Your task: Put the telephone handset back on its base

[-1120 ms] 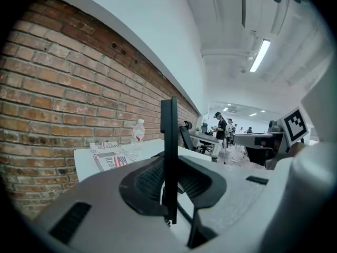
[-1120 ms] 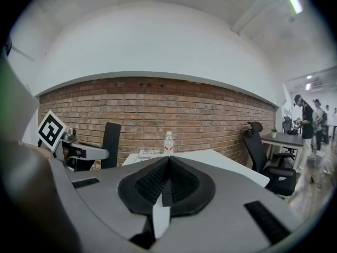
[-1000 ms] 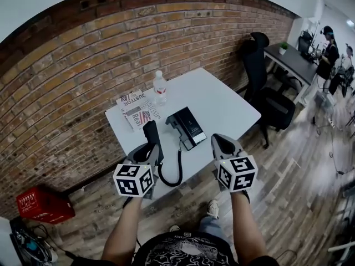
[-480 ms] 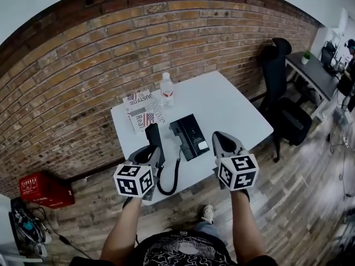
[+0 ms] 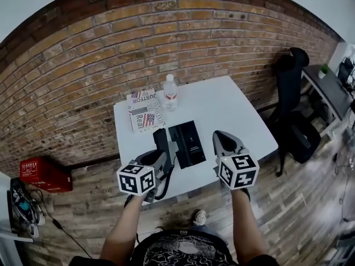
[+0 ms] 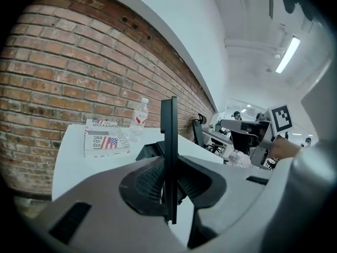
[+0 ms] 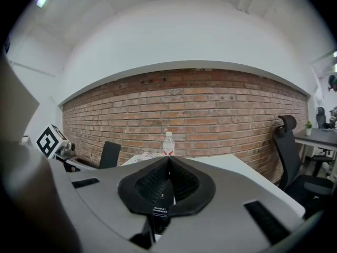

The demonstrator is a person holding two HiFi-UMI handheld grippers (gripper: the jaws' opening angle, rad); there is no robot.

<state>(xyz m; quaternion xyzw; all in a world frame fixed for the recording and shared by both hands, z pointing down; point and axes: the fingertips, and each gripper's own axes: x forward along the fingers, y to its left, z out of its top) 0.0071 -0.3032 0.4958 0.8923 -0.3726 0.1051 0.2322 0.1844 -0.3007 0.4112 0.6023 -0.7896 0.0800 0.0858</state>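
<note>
While the right gripper is seen closed and empty, the slim, flat black handset is clamped between the fingers of the left gripper.

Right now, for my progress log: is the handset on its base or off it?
Off. The left gripper clamps the handset, which sits beside the base, not seated in it.

One table, one bottle, one handset, one base, one paper pile, one red box, one chair.
</note>
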